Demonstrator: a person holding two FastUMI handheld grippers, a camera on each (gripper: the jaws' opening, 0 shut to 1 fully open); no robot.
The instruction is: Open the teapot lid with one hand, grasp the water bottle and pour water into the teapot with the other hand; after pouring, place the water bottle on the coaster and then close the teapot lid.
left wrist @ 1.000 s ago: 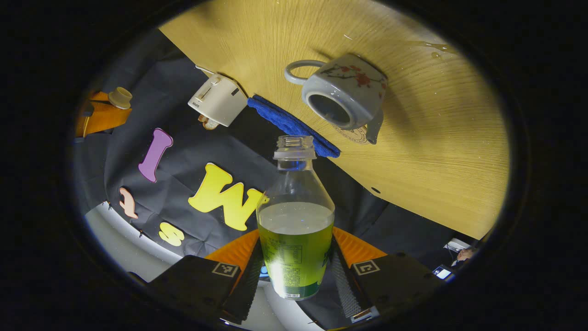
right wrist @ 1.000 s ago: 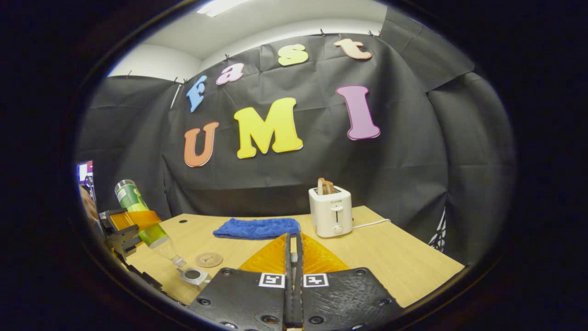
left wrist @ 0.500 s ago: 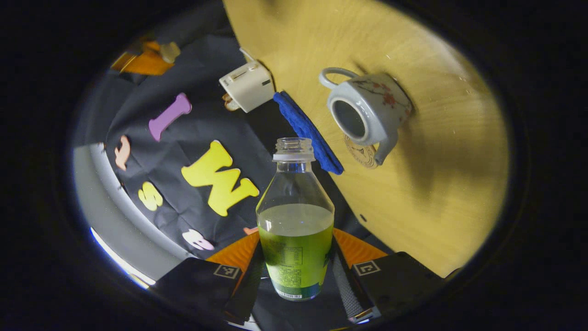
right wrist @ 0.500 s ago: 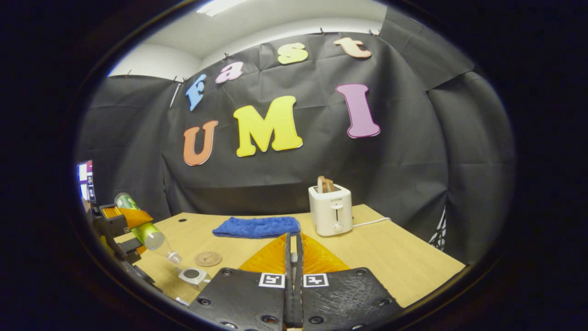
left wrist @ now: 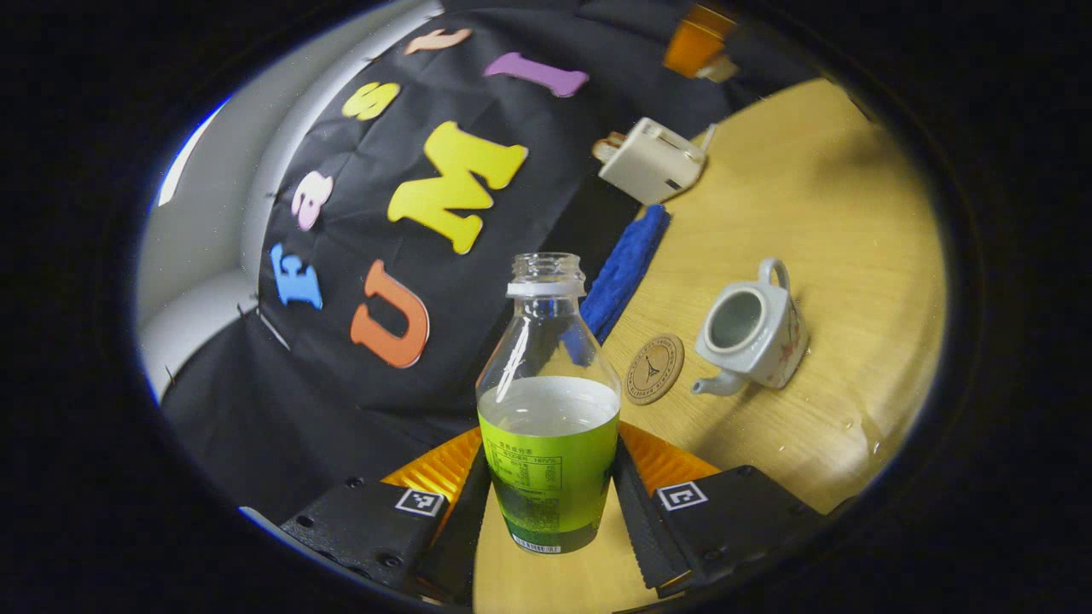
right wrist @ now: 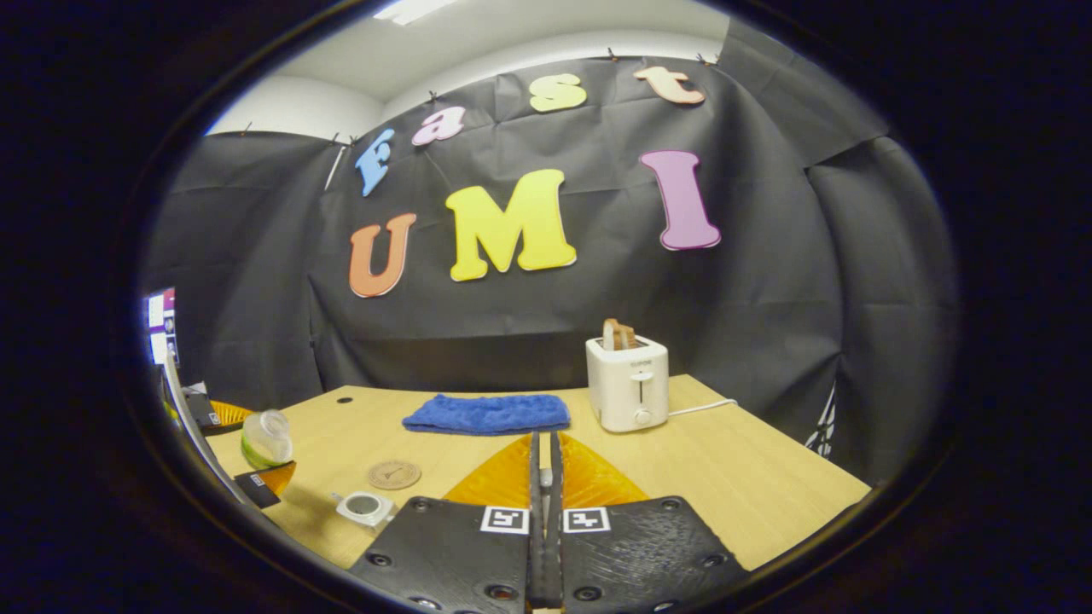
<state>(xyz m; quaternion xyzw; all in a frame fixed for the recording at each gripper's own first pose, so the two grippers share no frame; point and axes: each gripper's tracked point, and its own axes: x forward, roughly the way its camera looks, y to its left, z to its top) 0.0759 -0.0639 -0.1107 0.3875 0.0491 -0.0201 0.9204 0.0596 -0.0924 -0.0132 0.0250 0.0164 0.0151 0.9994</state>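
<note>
Left tool (left wrist: pixel 550 512) clamps the bottle (left wrist: pixel 548 409) at frame centre; lidless teapot (left wrist: pixel 751 328) and coaster (left wrist: pixel 654 368) sit right. Right tool (right wrist: pixel 546 512) is closed.

in the right gripper view, the teapot (right wrist: pixel 363 507) is partly hidden behind the right gripper (right wrist: pixel 543 546), whose fingers meet, so whether they pinch anything can't be told. the water bottle (right wrist: pixel 265 438) is small at the left edge. in the left gripper view, the label print on the bottle is too small to read.
</note>
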